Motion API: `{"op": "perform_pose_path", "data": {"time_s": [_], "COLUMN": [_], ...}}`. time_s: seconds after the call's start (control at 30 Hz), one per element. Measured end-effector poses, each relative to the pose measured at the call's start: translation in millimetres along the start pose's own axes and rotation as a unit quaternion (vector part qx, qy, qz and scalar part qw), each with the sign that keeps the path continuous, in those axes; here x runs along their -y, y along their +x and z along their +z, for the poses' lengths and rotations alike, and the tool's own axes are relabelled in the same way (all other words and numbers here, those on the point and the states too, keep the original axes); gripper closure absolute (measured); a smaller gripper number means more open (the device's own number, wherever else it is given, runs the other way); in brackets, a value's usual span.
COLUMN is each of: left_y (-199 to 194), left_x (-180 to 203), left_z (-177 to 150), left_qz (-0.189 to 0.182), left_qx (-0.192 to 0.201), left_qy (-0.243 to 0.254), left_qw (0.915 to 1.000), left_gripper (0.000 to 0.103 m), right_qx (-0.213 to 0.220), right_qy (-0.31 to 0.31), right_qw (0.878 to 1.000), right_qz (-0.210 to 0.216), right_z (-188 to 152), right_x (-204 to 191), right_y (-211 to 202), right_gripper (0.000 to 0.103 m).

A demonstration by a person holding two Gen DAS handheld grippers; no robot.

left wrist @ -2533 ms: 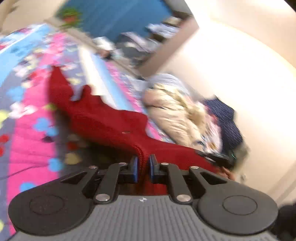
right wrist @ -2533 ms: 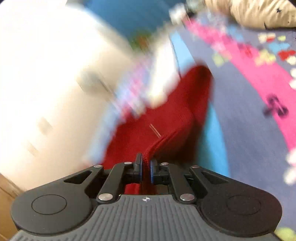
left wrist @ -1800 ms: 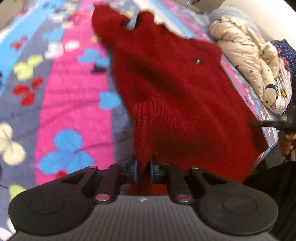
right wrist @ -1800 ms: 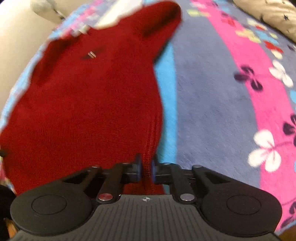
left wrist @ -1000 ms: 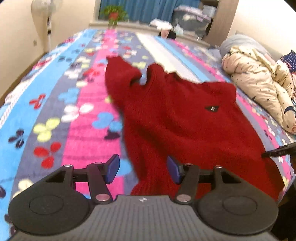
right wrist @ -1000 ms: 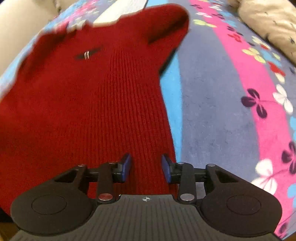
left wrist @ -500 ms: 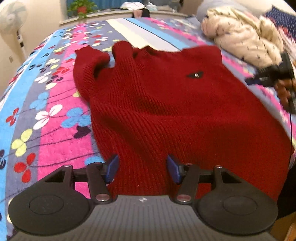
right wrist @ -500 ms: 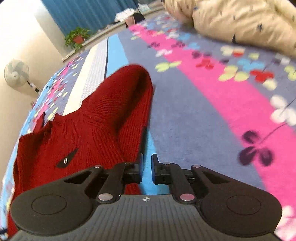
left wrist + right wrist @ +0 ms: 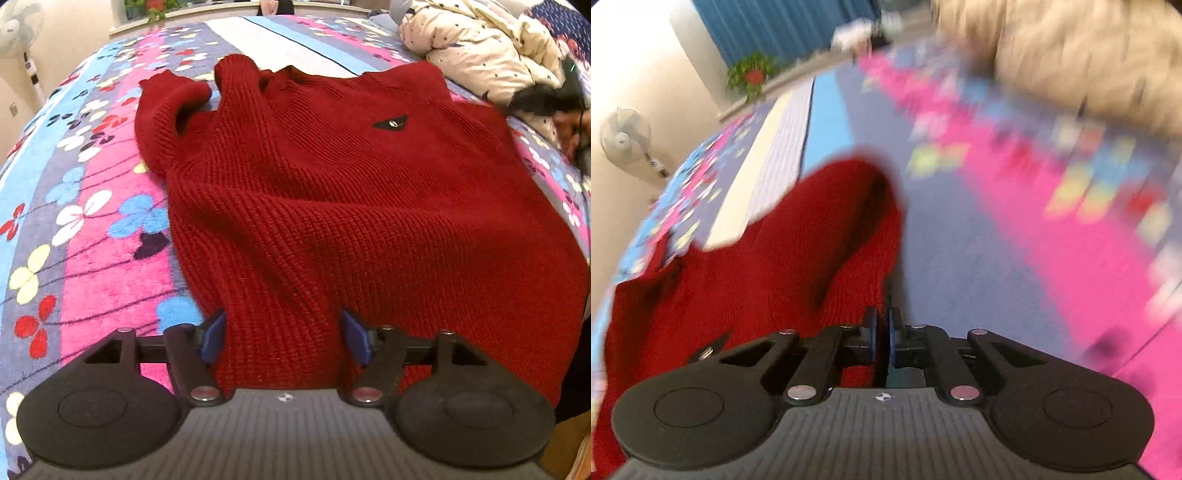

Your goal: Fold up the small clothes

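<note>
Since a second ago the right gripper has pressed its jaws together and swung from the hem up to the right sleeve; whether it actually pinches knit I cannot tell, since the sleeve's edge lies just beside the fingertips and the view is blurred. Across the same second the left gripper has stayed spread, straddling the hem of the sweater without gripping it. That sweater lies face up on the blanket, collar away from the left gripper, hem at the near edge, its long axis running straight ahead. One sleeve is bunched beside the collar on the left. For the fold I judge the right sleeve must cross inward over the chest; it lies ahead and to the left of the right gripper, which is nearer
</note>
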State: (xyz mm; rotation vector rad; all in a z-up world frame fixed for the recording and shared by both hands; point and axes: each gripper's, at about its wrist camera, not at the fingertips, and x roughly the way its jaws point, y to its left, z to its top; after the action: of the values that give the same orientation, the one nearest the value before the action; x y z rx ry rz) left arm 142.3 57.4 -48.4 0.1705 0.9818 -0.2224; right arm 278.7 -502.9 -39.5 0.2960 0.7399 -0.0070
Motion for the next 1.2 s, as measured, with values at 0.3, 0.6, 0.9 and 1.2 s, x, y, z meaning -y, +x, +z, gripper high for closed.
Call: {"op": "perform_pose_path", "data": {"time_s": [0.3,0.6,0.9,1.2], "left_y": [3,6,7,9], "left_x": [0,6,5,6], "left_z": [-1,-3,-4,0], "left_qz": [0.002,0.006,0.008,0.007], "left_qx": [-0.006,-0.016,-0.014,-0.012], "left_qy": [-0.008,0.008,0.005,0.002], "left_qw": [1.0,0.9998,0.9999,0.9999], "left_gripper": [0.023,0.021,0.021,0.021], "right_qx": [0.081,0.085,0.071,0.216], "right_qy": [0.105,0.32,0.399,0.3], "right_qw": [0.973,0.942,0.912,0.92], "right_qz": [-0.187,-0.054,-0.066,-0.129], "right_z": [4,-35,-48,9], "right_x": [99,147,173,165], "right_y": [-17,-6,53,38], "right_gripper": [0.087,0.065,0.071,0.093]}}
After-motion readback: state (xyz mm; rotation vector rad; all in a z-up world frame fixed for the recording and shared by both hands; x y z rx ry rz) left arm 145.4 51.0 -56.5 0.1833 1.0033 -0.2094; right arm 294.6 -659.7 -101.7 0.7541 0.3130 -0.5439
